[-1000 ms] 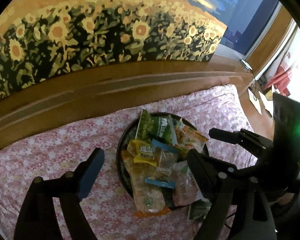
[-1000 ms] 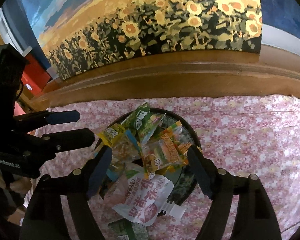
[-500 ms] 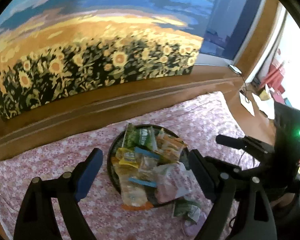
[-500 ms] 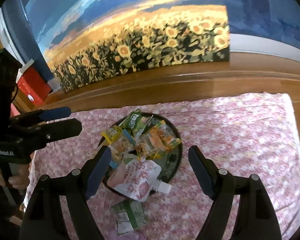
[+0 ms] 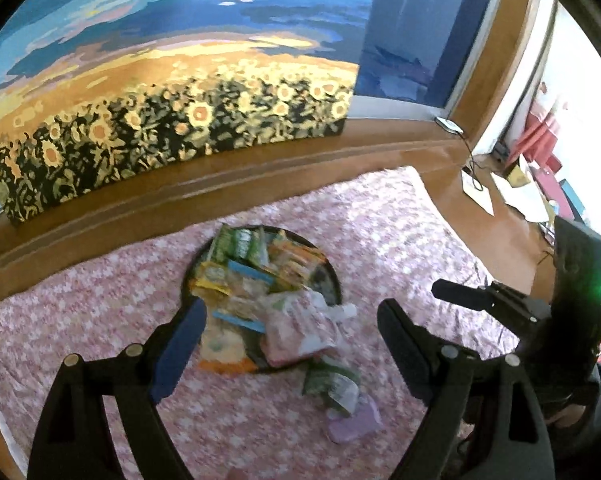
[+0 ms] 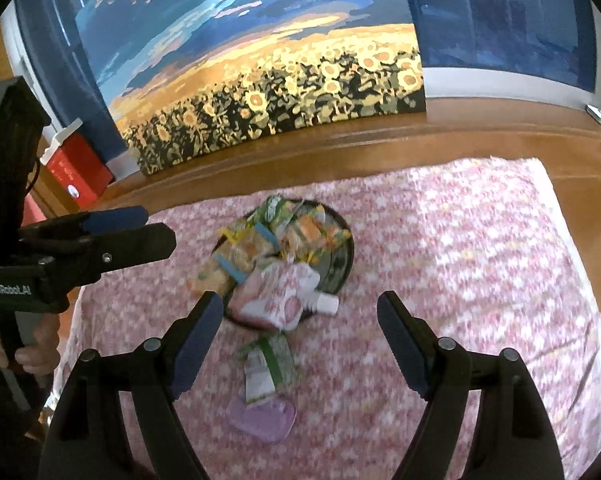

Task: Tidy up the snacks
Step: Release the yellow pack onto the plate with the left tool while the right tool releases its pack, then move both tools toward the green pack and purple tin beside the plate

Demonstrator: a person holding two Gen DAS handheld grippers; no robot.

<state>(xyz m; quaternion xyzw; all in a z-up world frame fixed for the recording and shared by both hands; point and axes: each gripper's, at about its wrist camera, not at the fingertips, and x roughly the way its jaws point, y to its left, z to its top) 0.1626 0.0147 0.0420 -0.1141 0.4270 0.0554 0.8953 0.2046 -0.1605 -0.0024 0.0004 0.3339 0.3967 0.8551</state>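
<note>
Glossy plastic snack packets lie on a matt floral cloth.

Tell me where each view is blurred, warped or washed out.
Left wrist view: snack tray and floral cloth motion-smeared, sunflower painting bowed by fisheye, doorway at right blown out. Right wrist view: the same smear over cloth and snacks, the gripper's own jaws sharp.

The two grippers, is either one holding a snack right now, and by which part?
Neither. The left gripper and right gripper are both open and hold nothing.
</note>
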